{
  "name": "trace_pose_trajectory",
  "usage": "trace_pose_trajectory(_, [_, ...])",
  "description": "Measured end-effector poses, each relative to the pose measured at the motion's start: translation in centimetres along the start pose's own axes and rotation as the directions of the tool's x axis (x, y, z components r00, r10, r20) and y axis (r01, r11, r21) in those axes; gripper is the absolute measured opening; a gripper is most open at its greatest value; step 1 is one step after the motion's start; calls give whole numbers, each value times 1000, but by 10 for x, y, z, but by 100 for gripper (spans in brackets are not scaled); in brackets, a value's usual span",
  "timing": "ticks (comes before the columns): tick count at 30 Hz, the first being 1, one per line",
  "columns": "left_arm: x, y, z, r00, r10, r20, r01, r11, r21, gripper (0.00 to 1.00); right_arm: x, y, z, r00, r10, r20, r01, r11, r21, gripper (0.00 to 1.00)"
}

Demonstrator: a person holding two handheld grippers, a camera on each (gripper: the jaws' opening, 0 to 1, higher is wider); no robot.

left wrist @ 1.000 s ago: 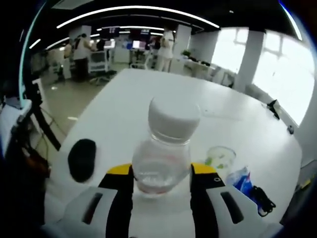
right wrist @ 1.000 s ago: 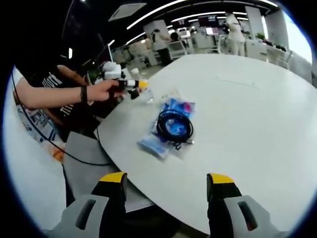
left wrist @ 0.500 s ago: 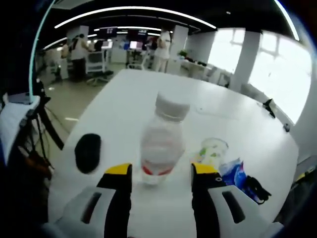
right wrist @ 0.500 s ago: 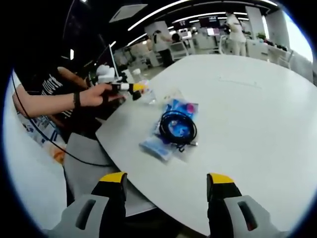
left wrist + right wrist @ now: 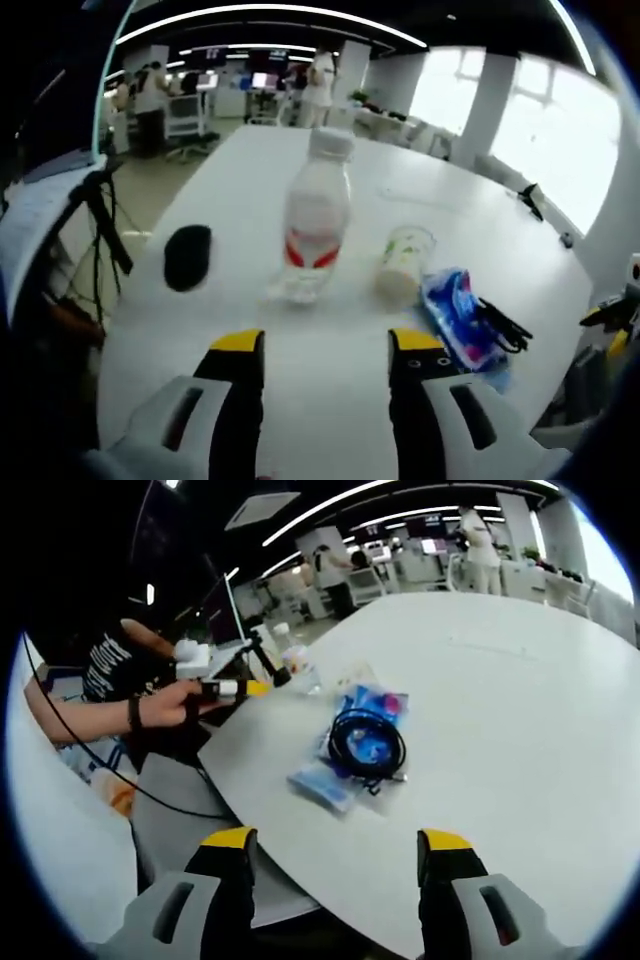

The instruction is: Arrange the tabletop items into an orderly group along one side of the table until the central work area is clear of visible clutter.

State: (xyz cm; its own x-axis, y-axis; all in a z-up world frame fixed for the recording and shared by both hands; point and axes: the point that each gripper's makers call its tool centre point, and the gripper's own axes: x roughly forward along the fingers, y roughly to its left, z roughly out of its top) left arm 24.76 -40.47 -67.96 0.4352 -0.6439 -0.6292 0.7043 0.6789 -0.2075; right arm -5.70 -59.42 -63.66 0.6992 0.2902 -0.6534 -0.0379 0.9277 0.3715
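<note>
Though grouped loosely near the counter's (image 5: 300,400) near edge, not yet squared into a tidy line. Left gripper (image 5: 325,345): jaws spread wide, nothing between them, poised short of the bottle (image 5: 318,215). Bottle: clear plastic, white cap, red label, standing upright just beyond the jaws, slightly left of centre in the left gripper view. Dark oval object (image 5: 187,256): lying flat to the left of the bottle, apart from it; nature uncertain. Paper cup (image 5: 403,263): right of the bottle, apart from it; whether tipped or upright not clear. Blue packet (image 5: 455,315): further right, at the counter's edge, with a coiled black cable (image 5: 500,322) resting on it. Right gripper (image 5: 337,850): jaws likewise wide apart and empty, held off the counter's rim, facing the same blue packet (image 5: 345,750) and cable (image 5: 367,742) from the other side. Person's hand (image 5: 180,702) on the left gripper noted at the left of the right gripper view. Far expanse of the counter largely bare in both views. Judged: central area mostly cleared, items gathered toward one side. Remaining: closing the gaps between bottle, cup, dark object and packet, and aligning them along the edge. Risk noted: packet and cable close to the rim, liable to slide off if nudged.
</note>
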Motion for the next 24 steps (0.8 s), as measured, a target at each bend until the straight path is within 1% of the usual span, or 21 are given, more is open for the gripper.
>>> trace_pose_trajectory(3, [-1, -2, -12, 1000, -15, -21, 15, 1000, 14, 49, 1, 1, 0, 1000, 5, 0, -5, 1000, -3, 66])
trace_pose_trajectory(7, [-5, -12, -30, 998, -46, -48, 47, 998, 31, 50, 3, 4, -2, 1000, 13, -1, -13, 1000, -6, 66])
trace_pose_trajectory(9, [-9, -18, -37, 997, -50, -53, 51, 998, 30, 50, 3, 5, -3, 1000, 16, -3, -16, 1000, -7, 66])
trace_pose_trajectory(10, [-11, -22, -40, 997, -53, -54, 55, 998, 31, 50, 3, 5, -3, 1000, 17, -2, -17, 1000, -8, 66])
trace_pose_trajectory(14, [-14, -39, -57, 993, -78, -90, 84, 995, 62, 51, 3, 7, -4, 1000, 19, 7, -19, 1000, 3, 66])
trace_pose_trajectory(16, [-13, -48, -65, 989, -98, -113, 109, 990, 95, 51, 2, 7, -5, 1000, 20, 10, -20, 1000, 8, 66])
trace_pose_trajectory(20, [-8, -63, -71, 984, -132, -121, 145, 984, 108, 53, 0, 7, -5, 1000, 15, 9, -15, 1000, 6, 66])
trace_pose_trajectory(22, [-5, -71, -73, 980, -149, -133, 165, 979, 120, 54, -1, 5, -5, 1000, 11, 17, -11, 1000, 11, 66])
trace_pose_trajectory(24, [-2, -77, -72, 976, -162, -142, 180, 976, 125, 55, -2, 5, -3, 1000, 7, 21, -8, 1000, 11, 67])
